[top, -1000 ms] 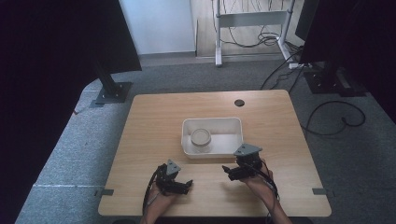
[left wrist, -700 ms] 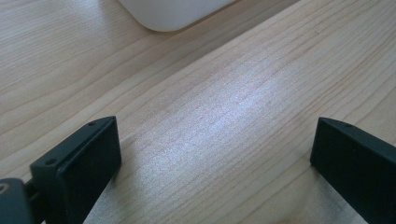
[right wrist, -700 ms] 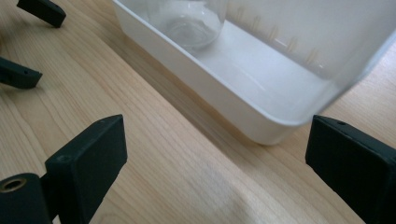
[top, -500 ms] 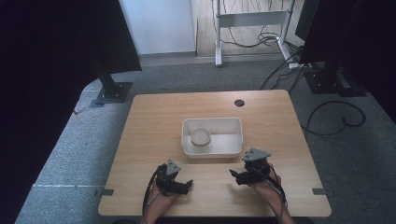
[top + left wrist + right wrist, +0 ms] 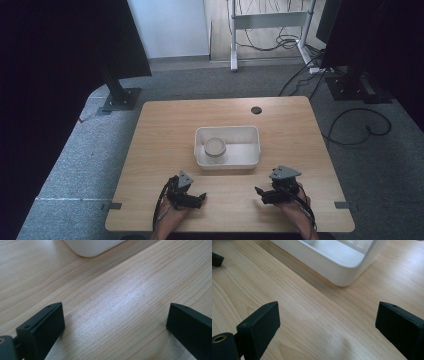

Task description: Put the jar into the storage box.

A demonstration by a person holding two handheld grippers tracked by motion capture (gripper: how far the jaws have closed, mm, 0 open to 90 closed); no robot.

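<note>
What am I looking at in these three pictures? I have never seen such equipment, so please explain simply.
A person sits at a wooden table and holds a hand tool in each hand; each tool has two black jaws for grasping. The high view looks down from above: the left gripper and the right gripper rest near the table's front edge. The other two pictures come from small cameras on the tools, looking along their own jaws. In both, the jaws stand wide apart with bare wood between them, so nothing is held. In the middle of the table lies a white tray with a round jar inside, at its left end.
</note>
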